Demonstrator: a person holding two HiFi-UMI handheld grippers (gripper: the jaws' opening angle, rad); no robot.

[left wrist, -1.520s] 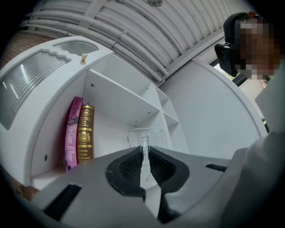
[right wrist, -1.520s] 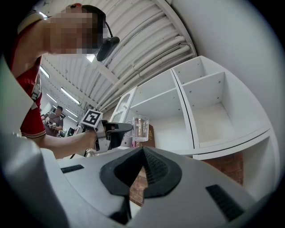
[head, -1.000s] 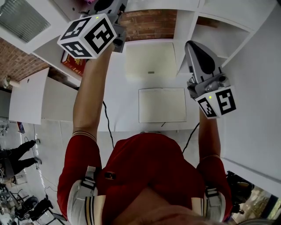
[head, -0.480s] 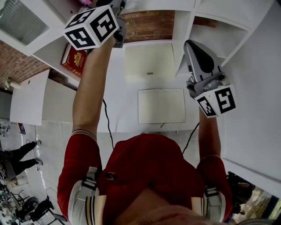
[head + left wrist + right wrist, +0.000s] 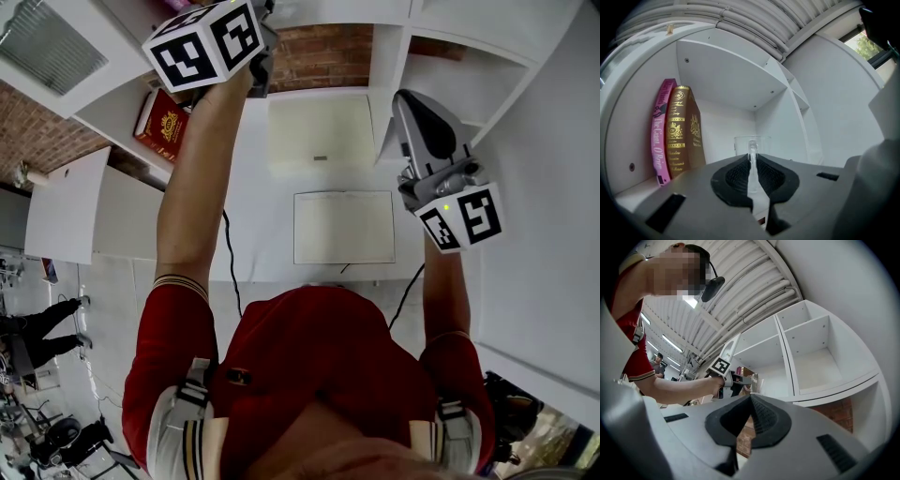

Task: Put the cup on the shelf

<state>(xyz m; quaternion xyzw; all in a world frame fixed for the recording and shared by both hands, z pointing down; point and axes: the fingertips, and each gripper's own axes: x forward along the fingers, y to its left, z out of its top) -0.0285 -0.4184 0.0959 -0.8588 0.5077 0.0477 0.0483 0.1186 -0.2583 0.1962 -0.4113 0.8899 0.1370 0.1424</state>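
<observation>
Left hand-held gripper (image 5: 753, 161), pinching cup (image 5: 742, 144) handle, moved deeper into shelf (image 5: 726, 79) (right hand-held gripper (image 5: 750, 403) pressed together).

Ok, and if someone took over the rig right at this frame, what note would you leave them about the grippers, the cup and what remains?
Left gripper: shut on the handle of the clear cup, raised into a shelf compartment, to the right of two upright books.
Right gripper: shut, empty, well away from the cup.
Done: cup brought into the compartment.
Left: the gripper hides whether the cup's base rests on the board. Set it down, open the jaws, draw back.
</observation>
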